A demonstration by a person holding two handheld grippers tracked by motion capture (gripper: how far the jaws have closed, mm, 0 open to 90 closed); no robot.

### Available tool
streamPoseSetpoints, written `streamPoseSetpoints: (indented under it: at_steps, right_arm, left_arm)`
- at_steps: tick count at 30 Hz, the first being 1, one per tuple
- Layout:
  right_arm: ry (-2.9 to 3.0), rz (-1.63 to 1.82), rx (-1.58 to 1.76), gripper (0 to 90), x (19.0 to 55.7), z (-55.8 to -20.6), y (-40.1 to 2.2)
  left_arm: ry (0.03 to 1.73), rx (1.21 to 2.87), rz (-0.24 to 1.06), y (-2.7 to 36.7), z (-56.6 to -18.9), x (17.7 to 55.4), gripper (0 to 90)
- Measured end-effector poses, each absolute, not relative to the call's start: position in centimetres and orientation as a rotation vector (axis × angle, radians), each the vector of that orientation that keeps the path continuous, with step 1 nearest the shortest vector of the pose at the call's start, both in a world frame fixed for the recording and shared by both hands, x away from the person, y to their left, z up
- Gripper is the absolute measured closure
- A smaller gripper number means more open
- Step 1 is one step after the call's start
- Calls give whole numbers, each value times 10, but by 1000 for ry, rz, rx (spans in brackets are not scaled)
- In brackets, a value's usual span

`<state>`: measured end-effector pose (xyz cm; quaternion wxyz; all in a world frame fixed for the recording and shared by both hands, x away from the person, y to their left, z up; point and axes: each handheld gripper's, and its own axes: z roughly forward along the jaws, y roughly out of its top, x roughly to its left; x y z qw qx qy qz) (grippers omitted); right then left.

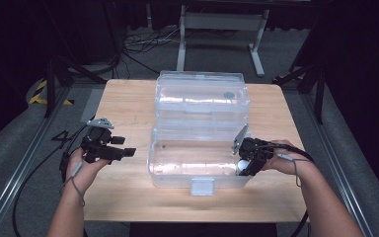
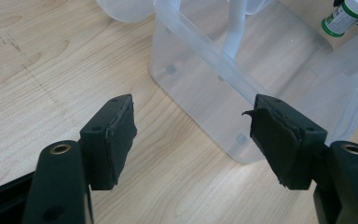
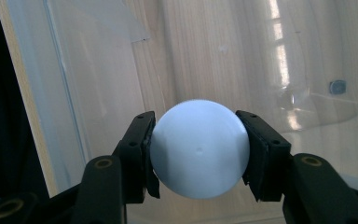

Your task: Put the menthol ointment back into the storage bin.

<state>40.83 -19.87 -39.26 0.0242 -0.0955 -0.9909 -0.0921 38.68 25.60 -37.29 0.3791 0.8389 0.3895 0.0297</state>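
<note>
Right gripper (image 1: 243,167) clamped on a white bottle (image 1: 242,165), both pads pressed against its round white end (image 3: 199,148), seen end-on in the right gripper view. Held over the near right corner of the clear plastic box (image 1: 177,170), just inside the right wall. In the left gripper view, visible at the far right: white bottle with a green band (image 2: 342,16). Left gripper (image 1: 128,146) open, nothing between the pads (image 2: 120,140), resting low over the wooden table (image 1: 123,103) just left of the box, pointing toward the box's left wall. Box lid (image 1: 202,94) thrown back on the far side, lying open on the table. Latch (image 1: 202,186) hanging at the near front edge.
</note>
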Motion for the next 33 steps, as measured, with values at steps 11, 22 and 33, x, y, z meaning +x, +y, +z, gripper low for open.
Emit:
streamPoseSetpoints:
  at_steps: [11,22,33]
  right_arm:
    - [-3080,-246,-272,502,410,-399,-195]
    - [-3076,-209,-270,502,411,-401,-194]
    - [-3032,-212,-265,500,413,-402,-194]
  left_arm:
    - [995,2145,78,256,-373,387,310]
    - [996,2147,77,256,-374,387,308]
    - [999,2144,75,256,-374,387,308]
